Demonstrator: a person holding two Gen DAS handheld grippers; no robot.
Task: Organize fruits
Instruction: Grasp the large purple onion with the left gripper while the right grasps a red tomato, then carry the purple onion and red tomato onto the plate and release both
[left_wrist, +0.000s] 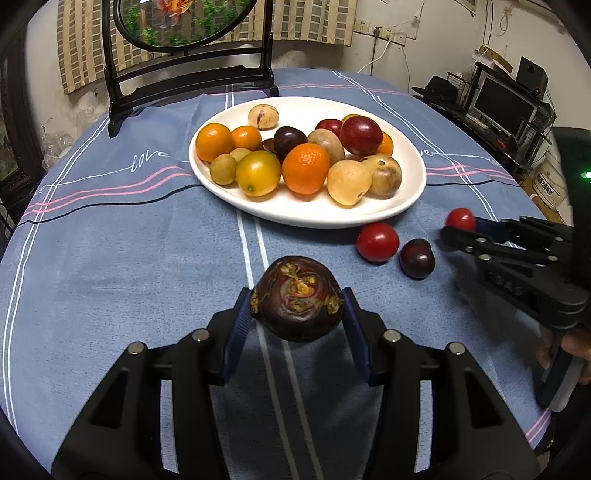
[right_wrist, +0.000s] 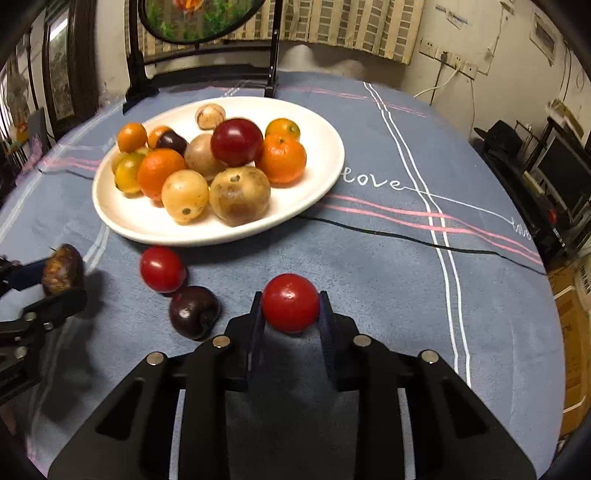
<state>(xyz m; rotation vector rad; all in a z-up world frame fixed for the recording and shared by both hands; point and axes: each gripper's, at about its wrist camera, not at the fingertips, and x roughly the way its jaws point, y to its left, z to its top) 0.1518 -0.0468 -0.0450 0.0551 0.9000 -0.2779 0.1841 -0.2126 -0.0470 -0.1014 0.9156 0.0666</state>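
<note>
Left gripper (left_wrist: 297, 314) jaws clamp a dark fruit (left_wrist: 297, 297); right gripper (right_wrist: 290, 308) jaws clamp a tomato (right_wrist: 290, 302), both low in frame, likely bound for the plate (right_wrist: 325, 192) above.

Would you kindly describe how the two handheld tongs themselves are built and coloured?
Both the left tongs and right tongs are matte black plastic, with angular cut-out linkages, silver round pins at the joints, and ribbed dark-blue pads on the fingers. No cables or sleeves are visible.
</note>
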